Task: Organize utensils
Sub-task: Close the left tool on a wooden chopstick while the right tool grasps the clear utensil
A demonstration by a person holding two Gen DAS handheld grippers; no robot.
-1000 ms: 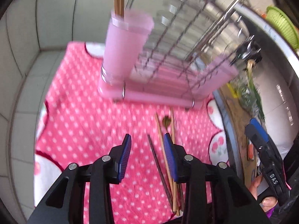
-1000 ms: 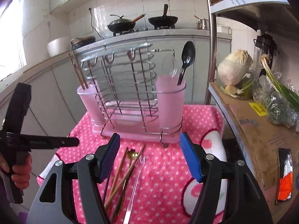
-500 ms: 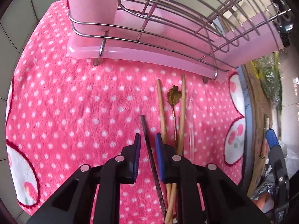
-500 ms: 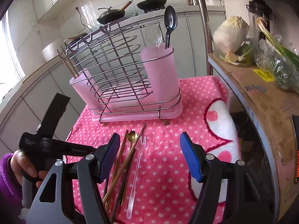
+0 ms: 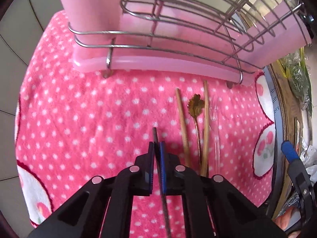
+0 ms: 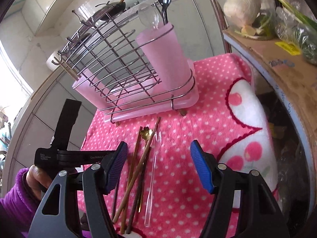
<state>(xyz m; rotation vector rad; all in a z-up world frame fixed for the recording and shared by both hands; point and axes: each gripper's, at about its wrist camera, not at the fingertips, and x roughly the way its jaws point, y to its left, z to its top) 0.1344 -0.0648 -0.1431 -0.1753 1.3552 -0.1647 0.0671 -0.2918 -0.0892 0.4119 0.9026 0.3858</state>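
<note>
Closed since before, left gripper (image 5: 157, 145) apparently pinches dark chopstick (image 5: 155, 136).

Your pink polka-dot fleece cloth (image 6: 208, 123) carries pink plastic-and-wire utensil rack (image 6: 126, 83) at far side. Loose utensils lie on cloth in front of rack: two light wooden chopsticks (image 5: 183, 127), gold flower-headed spoon (image 5: 195, 107) between them, clear plastic spoon (image 5: 217, 138) to their right, dark thin chopstick (image 5: 158, 158) leftmost. Your right: cardboard-topped shelf (image 6: 285, 73) with pale cabbage head (image 6: 243, 6) on it.
</note>
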